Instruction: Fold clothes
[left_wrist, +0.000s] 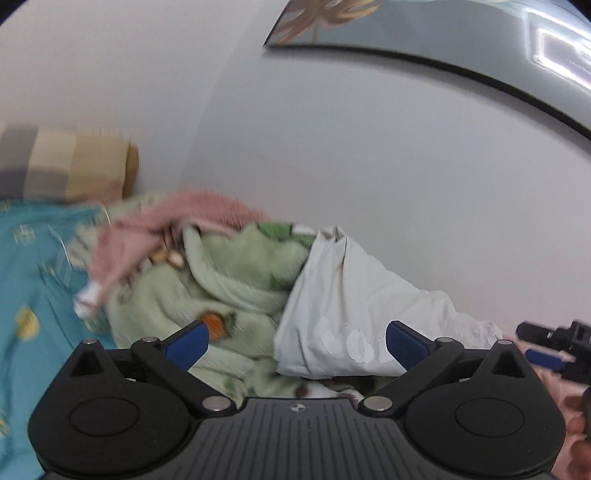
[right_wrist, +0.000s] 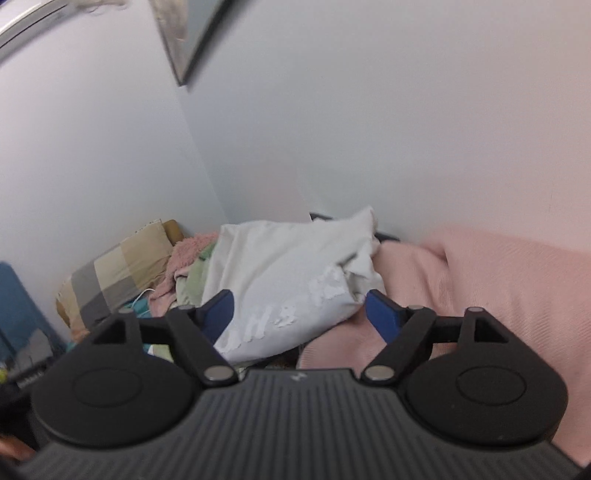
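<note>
From the left wrist view, the left tool (left_wrist: 297, 343) has its blue fingers (left_wrist: 190, 341) spread wide with nothing between them. Just ahead lies a crumpled white T-shirt (left_wrist: 354, 295) with pale lettering, slumped against the wall (left_wrist: 332, 147) and leaning on a green blanket (left_wrist: 229, 273). A pink fuzzy cloth (left_wrist: 162, 229) is draped over the blanket's far side, a blue patterned bedsheet (left_wrist: 26, 295) spreads to the left, and a checked pillow (left_wrist: 62, 166) sits in the corner. The right tool (left_wrist: 554, 349) shows at the right edge, but its finger spacing cannot be judged from here.

From the right wrist view, the right tool (right_wrist: 299, 314) is also spread wide and empty, aimed at the same white T-shirt (right_wrist: 280, 273), which sits on the bed between the green blanket (right_wrist: 195, 280) and a pink cover (right_wrist: 480, 288). The checked pillow (right_wrist: 118, 273) is well to the left.

The step in hand looks like the first pick-up of the shirt (the view is blurred, so seams are hard to read). To do it well, each tool should probably pinch one layer at a shoulder or hem corner, not a bunched wad, and avoid catching the blanket beneath. Lifting both corners together and shaking the shirt flat over the pink cover would likely give room to fold.
</note>
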